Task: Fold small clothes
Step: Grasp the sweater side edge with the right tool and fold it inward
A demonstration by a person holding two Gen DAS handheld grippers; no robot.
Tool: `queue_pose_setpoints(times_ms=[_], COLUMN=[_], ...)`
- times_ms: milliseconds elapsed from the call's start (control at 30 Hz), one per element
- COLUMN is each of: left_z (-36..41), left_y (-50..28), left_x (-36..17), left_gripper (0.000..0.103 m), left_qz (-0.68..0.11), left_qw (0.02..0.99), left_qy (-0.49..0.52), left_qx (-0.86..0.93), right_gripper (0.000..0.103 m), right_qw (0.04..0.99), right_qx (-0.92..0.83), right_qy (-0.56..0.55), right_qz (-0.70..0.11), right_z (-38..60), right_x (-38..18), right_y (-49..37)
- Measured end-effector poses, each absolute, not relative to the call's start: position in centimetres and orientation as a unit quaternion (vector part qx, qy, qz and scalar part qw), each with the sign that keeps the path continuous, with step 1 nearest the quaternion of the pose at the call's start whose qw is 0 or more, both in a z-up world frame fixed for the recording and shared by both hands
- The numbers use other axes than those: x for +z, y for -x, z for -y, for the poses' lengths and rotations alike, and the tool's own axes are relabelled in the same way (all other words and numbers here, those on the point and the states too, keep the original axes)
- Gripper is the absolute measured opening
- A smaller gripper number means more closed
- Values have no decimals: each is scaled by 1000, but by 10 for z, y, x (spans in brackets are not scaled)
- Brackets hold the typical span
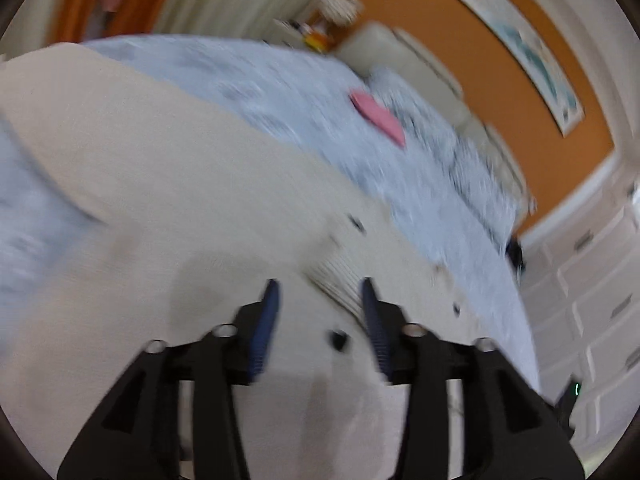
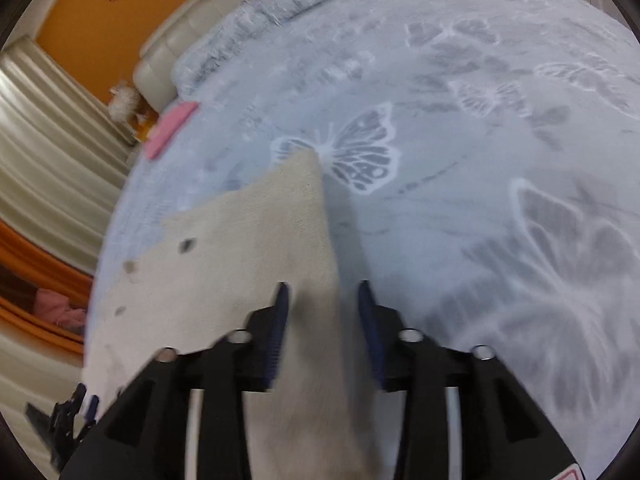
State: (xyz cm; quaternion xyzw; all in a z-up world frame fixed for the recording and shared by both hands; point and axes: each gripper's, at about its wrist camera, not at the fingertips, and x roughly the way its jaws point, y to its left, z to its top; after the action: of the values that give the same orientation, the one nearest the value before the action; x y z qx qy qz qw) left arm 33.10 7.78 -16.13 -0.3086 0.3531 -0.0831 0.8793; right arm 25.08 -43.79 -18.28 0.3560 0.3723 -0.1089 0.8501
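Note:
A cream garment (image 1: 168, 168) with small dark buttons lies spread on a pale blue butterfly-print bedspread (image 1: 304, 92). My left gripper (image 1: 320, 292) is open just above the garment near its ribbed edge (image 1: 340, 284), holding nothing. In the right wrist view the same cream garment (image 2: 260, 232) ends in a pointed corner on the bedspread (image 2: 480, 160). My right gripper (image 2: 322, 292) is open, its jaws either side of the garment's right edge. The left gripper also shows at the lower left of the right wrist view (image 2: 76, 412).
A folded pink cloth (image 1: 378, 116) lies further up the bed; it also shows in the right wrist view (image 2: 170, 128). A cream headboard (image 1: 404, 60), orange wall (image 1: 460, 40), white drawers (image 1: 600, 300) and curtains (image 2: 52, 132) surround the bed.

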Motion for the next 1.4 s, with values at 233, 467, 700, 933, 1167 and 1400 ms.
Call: queue_pose_setpoints(times_ms=[233,467,700,933,1167,1400], left_z=[-165,-160,-149,-149,-153,-224], left_y=[-254,-135,-130,-67,-44,-148], left_x=[-163,-187,-184,-167,-183,-120], left_gripper=[61,75,10,7,13,65], left_qz=[-420,-492,-529,-571,-594,-445], left_qw=[873,820,777,761,740,817], left_qy=[249,291,339,302,312,367], left_qx=[-14,-26,-23,-56,-45,13], right_gripper=[63,52,6,4,7,39], right_qw=[822,807,822,808,787,823], right_qx=[-55,-18,-31,-84,-92,-138], right_qy=[-352,-330,-292,-287,-257,-212], right_qz=[-445,-489,-488,-508,-553,-508], right_z=[389,334,326,350,326,325], right_x=[-201,-214,-181,-168,-201,-155], right_y=[-116,-44,-37,48,58,24])
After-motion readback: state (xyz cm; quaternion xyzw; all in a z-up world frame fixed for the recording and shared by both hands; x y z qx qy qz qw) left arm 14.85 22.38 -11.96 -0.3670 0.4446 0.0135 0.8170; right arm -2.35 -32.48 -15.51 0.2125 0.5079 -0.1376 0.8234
